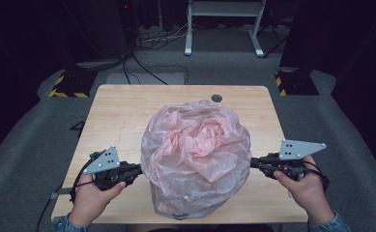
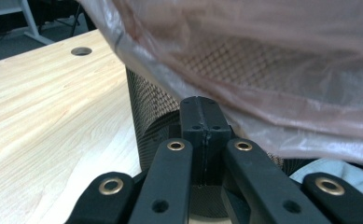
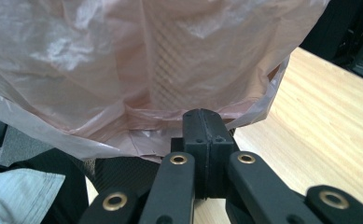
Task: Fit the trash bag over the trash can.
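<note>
Fitting pink bag [image 1: 195, 154] over mesh bin [image 2: 146, 107] | left gripper [image 1: 136, 170], right gripper [image 1: 254, 163] jaws pressed together at hem | bag draped, hem not yet down.

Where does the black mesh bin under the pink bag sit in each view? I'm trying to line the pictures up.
High view: the black mesh bin is wrapped by the pink plastic bag, so its mesh can't be made out.
Left gripper view: centre, behind the jaws.
Right gripper view: dark mesh low and left of centre.
Shared landmark: the wooden table.
</note>
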`<state>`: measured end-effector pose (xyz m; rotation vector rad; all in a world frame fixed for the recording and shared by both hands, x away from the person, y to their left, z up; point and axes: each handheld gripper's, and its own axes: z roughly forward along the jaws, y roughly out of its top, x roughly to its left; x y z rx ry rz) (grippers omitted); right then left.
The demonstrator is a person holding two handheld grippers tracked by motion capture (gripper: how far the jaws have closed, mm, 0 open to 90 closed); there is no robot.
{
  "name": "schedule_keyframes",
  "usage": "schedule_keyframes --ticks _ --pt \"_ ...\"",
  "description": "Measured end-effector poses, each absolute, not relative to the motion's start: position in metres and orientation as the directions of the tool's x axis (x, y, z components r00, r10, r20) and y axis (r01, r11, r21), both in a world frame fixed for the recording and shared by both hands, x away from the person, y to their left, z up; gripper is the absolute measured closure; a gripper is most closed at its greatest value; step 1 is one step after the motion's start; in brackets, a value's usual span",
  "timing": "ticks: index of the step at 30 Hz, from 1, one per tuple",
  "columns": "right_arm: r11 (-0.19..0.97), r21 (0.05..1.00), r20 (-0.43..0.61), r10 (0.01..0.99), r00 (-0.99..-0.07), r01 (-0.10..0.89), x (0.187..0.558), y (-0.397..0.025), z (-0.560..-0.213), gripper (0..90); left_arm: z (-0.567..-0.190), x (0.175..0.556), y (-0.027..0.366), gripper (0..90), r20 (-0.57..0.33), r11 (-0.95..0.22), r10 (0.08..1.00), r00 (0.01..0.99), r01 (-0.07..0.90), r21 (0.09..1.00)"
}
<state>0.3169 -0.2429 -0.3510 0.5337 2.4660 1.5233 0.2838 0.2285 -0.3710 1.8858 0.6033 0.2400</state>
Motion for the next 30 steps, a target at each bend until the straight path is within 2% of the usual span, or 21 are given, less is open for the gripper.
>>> schedule_keyframes --ticks 4,12,14,18,24,30 --pt "0.423 0.876 0.039 0.415 -0.909 0.230 0.319 -0.246 -0.361 90.0 -0.380 0.284 0.229 90.0 -0.124 -0.303 0.519 0.846 0.318 0.899" --pt "0.451 0.845 0.068 0.445 -0.893 0.288 0.323 -0.251 -0.384 90.0 -0.393 0.282 0.239 89.9 -0.171 -0.253 0.539 0.825 0.353 0.901" --pt "0.444 0.847 0.069 0.455 -0.888 0.293 0.324 -0.254 -0.385 90.0 -0.392 0.281 0.242 76.0 -0.172 -0.237 0.562 0.809 0.357 0.904" --pt "0.419 0.860 0.061 0.481 -0.875 0.291 0.324 -0.258 -0.380 90.0 -0.389 0.277 0.248 55.3 -0.154 -0.228 0.594 0.789 0.349 0.909" --pt "0.380 0.885 0.032 0.528 -0.848 0.270 0.328 -0.259 -0.372 90.0 -0.388 0.272 0.253 42.1 -0.142 -0.207 0.584 0.799 0.316 0.926" --pt "0.363 0.909 -0.008 0.506 -0.862 0.204 0.326 -0.247 -0.355 90.0 -0.378 0.266 0.249 34.2 -0.130 -0.191 0.556 0.821 0.279 0.941"
